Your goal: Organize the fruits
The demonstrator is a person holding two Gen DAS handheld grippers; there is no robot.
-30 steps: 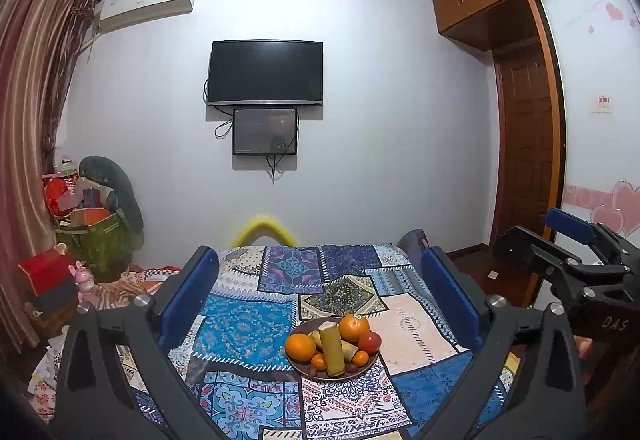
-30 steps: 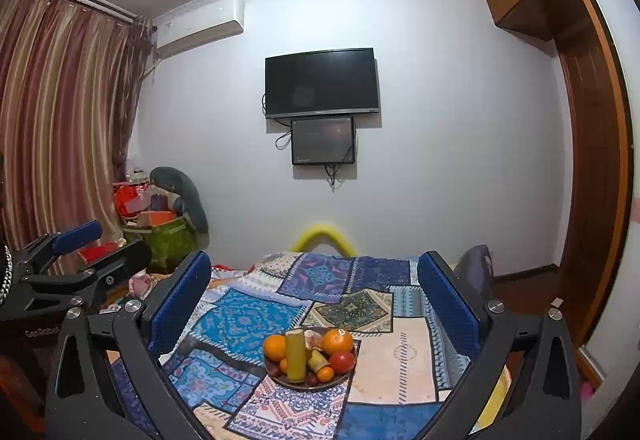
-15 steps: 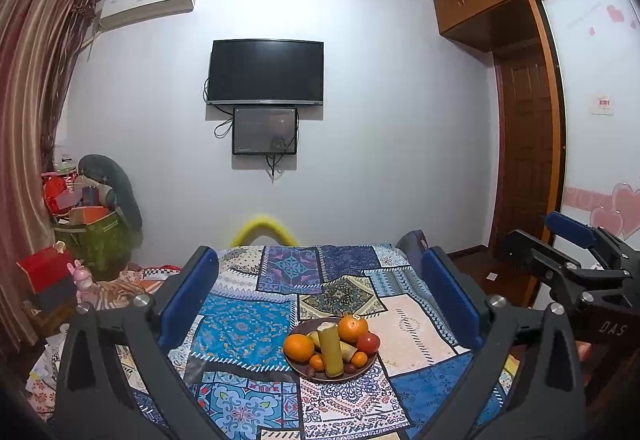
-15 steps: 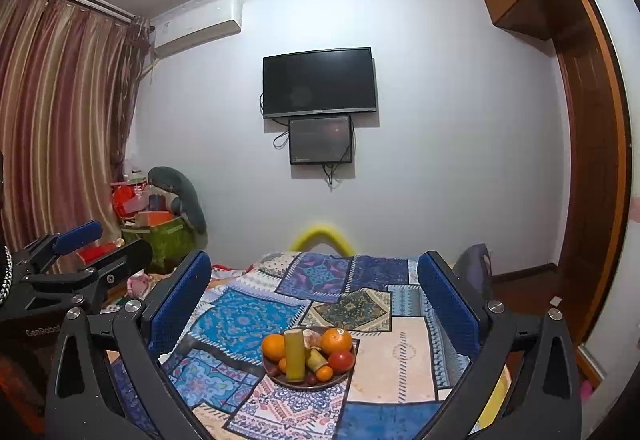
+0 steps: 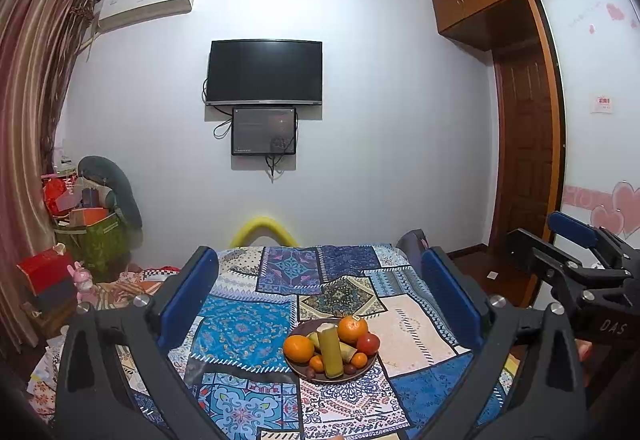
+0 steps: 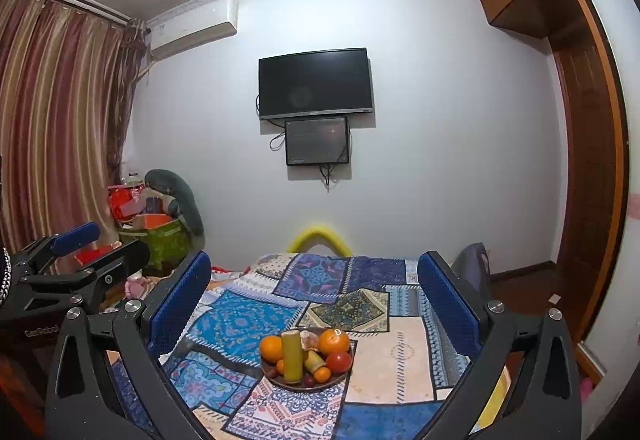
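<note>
- Left wrist view: the left gripper [image 5: 320, 304] is held above the near end of a table with its blue-padded jaws spread wide, nothing between them.
- The table is covered by a patchwork cloth [image 5: 248, 332] in blues and creams.
- A brown plate [image 5: 294, 366] sits on the cloth, low and near the middle of the gap between the fingers, well clear of both pads.
- On the plate, a yellow-green stalk piece [image 5: 331, 352] lies with its long axis running near to far, its pale cut end pointing toward the far wall.
- A large orange [image 5: 298, 348] sits left of the stalk piece, a second orange [image 5: 352, 329] behind and to its right, and a red fruit [image 5: 368, 344] at the right rim.
- The right gripper [image 5: 576, 252] shows at the right edge, off the table side; its jaws stand apart.
- Right wrist view: the right gripper [image 6: 314, 304] also hangs with jaws wide and holds nothing.
- The plate [image 6: 340, 378] lies between the fingers, touching neither.
- The stalk piece [image 6: 292, 356] looks nearly upright here, cut end up, at the plate's left.
- The left gripper [image 6: 80, 252] is at the left edge, jaws parted.
- A wall television [image 6: 316, 82] hangs beyond the table.
</note>
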